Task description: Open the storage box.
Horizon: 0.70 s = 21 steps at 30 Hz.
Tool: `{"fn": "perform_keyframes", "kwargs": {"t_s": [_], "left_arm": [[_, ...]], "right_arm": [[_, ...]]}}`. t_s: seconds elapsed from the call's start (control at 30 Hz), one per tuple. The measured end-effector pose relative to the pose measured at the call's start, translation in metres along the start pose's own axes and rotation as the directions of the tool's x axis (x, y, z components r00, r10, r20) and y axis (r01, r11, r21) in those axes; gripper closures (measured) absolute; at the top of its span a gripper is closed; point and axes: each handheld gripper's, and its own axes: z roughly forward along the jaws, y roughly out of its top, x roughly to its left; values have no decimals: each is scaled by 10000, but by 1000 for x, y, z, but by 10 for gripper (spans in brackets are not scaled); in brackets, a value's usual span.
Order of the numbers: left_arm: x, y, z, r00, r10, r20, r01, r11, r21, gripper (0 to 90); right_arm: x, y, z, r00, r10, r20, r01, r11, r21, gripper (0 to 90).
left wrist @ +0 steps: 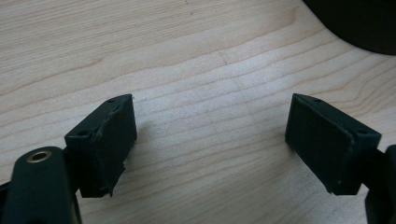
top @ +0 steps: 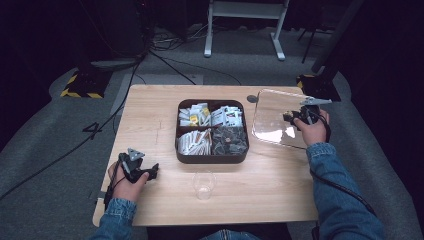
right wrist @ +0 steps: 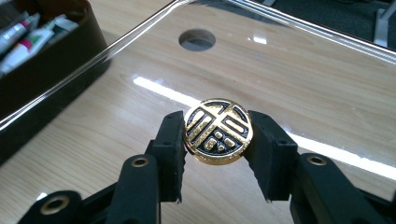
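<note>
Right gripper (right wrist: 218, 140) is pinching the gold knob (right wrist: 218, 131) of a clear lid (top: 277, 117) near the counter's (top: 150, 115) right edge; left gripper (left wrist: 210, 140) is resting spread near its left edge.

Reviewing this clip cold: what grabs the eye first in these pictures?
The round gold-and-black knob pinched in the right gripper stands out; it sits on a clear square lid held tilted at the table's right side. At the table's centre sits the dark four-compartment box of packets, uncovered, with a small clear glass cup in front of it. The left gripper is open over bare wood.
</note>
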Motion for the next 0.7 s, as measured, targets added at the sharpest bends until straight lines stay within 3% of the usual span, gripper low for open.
{"fn": "perform_keyframes", "kwargs": {"t_s": [0.33,0.43,0.7], "left_arm": [[0,0,-1,10000,48,-7,-48,10000,15,171],[-1,-1,-1,10000,6,24,-6,10000,23,171],[-1,-1,-1,10000,27,43,-27,10000,17,171]], "right_arm": [[-6,-13,9,9998,165,70,-167,9997,160,588],[-3,-18,14,9992,381,150,-383,9992,140,587],[1,-27,24,9993,364,105,-367,9989,282,588]]}}
